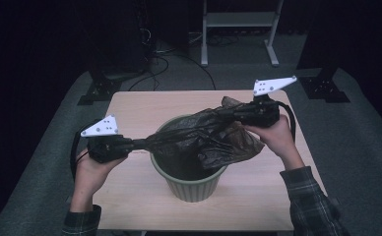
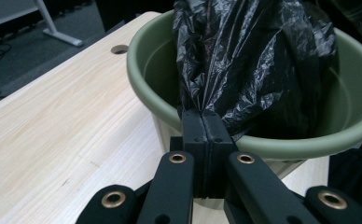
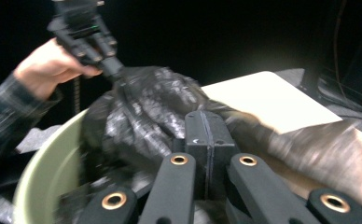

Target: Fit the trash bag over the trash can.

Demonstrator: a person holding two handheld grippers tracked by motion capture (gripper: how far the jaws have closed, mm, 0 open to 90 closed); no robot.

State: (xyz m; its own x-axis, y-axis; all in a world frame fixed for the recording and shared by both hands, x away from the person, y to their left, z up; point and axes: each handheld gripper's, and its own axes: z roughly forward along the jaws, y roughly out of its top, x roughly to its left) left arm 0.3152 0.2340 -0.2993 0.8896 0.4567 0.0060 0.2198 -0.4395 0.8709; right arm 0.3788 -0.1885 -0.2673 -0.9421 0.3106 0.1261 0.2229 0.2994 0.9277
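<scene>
grippers: two, one per hand. bag: one, black plastic. bin: one, green, round, standing on the wooden table. left gripper sits off the bin's left rim, jaws pressed together on a gathered edge of the bag. right gripper is over the bin's far right side, jaws likewise clamped on bag film. the bag stretches between both tools, draped across the bin mouth, part hanging inside, part spilling over the right rim.
</scene>
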